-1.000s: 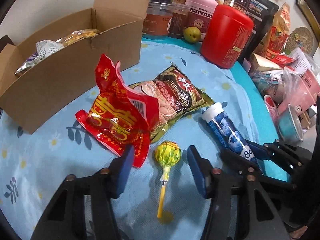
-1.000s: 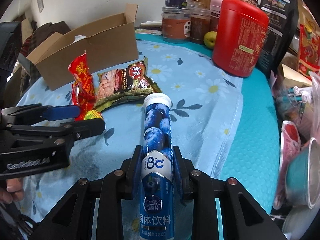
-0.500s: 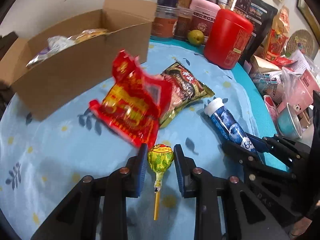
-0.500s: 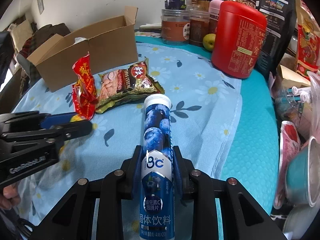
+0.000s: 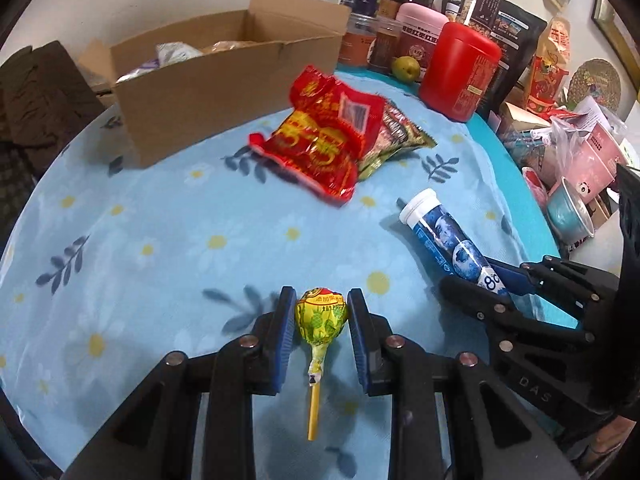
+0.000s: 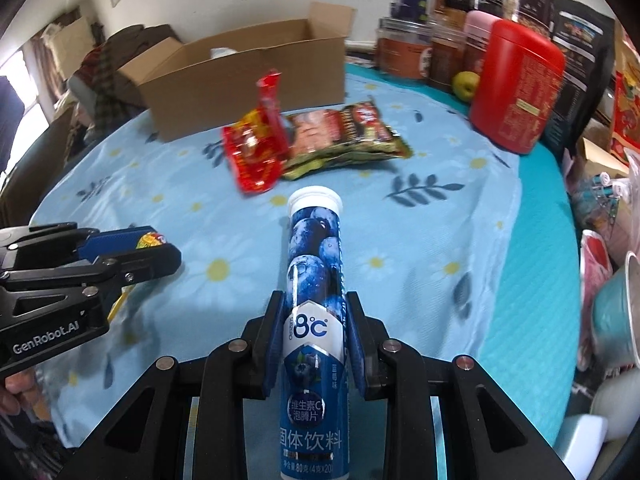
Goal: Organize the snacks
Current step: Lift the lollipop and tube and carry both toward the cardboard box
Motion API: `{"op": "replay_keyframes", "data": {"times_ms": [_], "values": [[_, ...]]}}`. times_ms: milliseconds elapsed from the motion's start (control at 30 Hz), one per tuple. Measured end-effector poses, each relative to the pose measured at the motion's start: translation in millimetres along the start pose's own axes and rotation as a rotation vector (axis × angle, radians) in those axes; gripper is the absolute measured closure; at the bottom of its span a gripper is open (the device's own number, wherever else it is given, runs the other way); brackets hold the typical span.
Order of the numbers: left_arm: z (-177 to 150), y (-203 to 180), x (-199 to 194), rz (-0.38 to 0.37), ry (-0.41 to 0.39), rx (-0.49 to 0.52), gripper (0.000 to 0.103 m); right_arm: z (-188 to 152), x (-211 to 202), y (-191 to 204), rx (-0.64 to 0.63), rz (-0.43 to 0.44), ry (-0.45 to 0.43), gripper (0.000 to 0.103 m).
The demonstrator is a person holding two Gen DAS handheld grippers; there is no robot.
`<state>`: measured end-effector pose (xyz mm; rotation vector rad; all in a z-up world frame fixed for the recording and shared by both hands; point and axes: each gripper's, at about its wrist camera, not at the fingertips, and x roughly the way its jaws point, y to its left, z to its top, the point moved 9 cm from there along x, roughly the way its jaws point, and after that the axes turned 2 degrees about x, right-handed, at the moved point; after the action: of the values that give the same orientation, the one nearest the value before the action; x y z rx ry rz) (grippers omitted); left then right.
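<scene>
I am pinching one lollipop (image 5: 321,316) by its wrapped head in my left gripper (image 5: 321,320), and my right gripper (image 6: 314,330) is clamping one blue tube (image 6: 314,280) near its base. Both are hanging just above the blue cloth (image 5: 160,240), so I am judging it best to be keeping each grip firm and level while carrying them over. Farther off, two snack packets are lying touching: one red (image 5: 320,148), one green-brown (image 6: 344,136). Beyond them one open cardboard box (image 5: 224,88) is waiting, already holding some bags.

Black grippers (image 5: 321,320), blue-padded fingers (image 5: 285,332), white "GenRobot.AI" lettering.
</scene>
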<state>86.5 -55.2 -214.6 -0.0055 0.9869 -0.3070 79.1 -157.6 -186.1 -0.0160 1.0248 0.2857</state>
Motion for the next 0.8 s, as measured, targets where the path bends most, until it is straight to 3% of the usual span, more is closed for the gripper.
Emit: {"op": "replay_keyframes", "data": {"times_ms": [167, 467, 800], "values": [[-9.0, 4.1, -1.3, 0.009, 0.000, -0.005, 0.077, -4.4, -0.6, 8.7, -0.015, 0.001, 0.011, 0.075], [1.1, -1.9, -34.0, -0.038, -0.072, 0.008, 0.077, 8.8, -20.6, 22.5, -0.050, 0.031, -0.024, 0.075], [41.5, 0.8, -78.0, -0.049, -0.200, 0.017, 0.077, 60.8, -69.5, 35.9, -0.122, 0.084, -0.126, 0.075]]}}
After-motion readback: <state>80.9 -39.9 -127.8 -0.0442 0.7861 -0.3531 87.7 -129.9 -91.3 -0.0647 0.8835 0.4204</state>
